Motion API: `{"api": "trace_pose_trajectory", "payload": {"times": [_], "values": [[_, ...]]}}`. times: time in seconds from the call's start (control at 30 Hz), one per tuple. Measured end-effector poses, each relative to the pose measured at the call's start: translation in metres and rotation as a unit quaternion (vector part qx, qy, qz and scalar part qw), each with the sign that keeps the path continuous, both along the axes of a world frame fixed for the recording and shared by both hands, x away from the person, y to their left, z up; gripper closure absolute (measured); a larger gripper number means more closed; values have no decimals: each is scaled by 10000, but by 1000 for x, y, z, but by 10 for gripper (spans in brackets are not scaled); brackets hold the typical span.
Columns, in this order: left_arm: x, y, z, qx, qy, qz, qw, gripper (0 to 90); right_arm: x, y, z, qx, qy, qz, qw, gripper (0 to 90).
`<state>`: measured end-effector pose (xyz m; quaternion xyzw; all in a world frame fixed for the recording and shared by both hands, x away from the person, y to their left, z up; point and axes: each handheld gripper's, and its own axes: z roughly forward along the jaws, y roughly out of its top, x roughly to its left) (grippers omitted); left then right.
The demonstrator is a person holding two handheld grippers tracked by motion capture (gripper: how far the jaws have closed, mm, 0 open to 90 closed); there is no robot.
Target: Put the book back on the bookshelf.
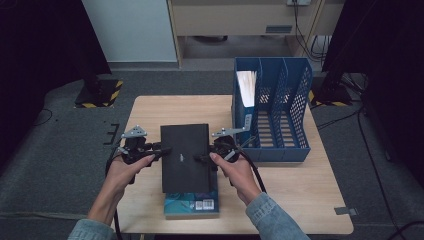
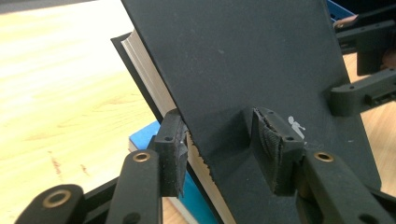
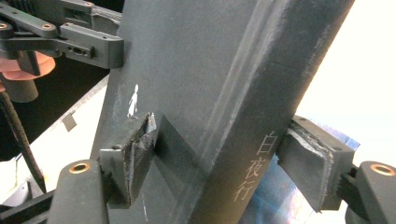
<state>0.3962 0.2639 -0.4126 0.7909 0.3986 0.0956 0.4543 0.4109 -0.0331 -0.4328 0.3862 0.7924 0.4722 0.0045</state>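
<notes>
The black book [image 1: 185, 155] is held over a blue book [image 1: 192, 206] near the table's [image 1: 300, 190] near edge. The left gripper [image 1: 159, 149] pinches its left edge, and the right gripper [image 1: 202, 158] pinches its right edge.

Black book [image 1: 185, 156] above blue book [image 1: 192, 205], file rack [image 1: 272, 107] right.
</notes>
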Motion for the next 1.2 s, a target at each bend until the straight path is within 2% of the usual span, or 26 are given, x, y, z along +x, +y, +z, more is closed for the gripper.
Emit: {"api": "trace_pose_trajectory", "payload": {"times": [0.4,0.6,0.73,0.97,1.1,1.2], "values": [[-5,5,5,-29,-80,6,10000,608,0,4,7,-113,-147,45,9998,295],[-11,3,9,-50,-146,-105,9998,647,-5,1,6,-178,-193,85,9996,294],[-13,-2,12,85,-208,-115,9997,650,-7,-2,5,-181,-184,79,9996,294],[-13,-5,15,190,-176,-156,9995,654,-8,-6,2,-123,-187,84,9997,295],[-16,-6,17,236,-229,-165,9993,658,-10,-7,3,-144,-232,115,9996,301],[-17,-7,16,229,-251,-147,9993,659,-8,-8,2,-102,-173,110,9997,300]]}}
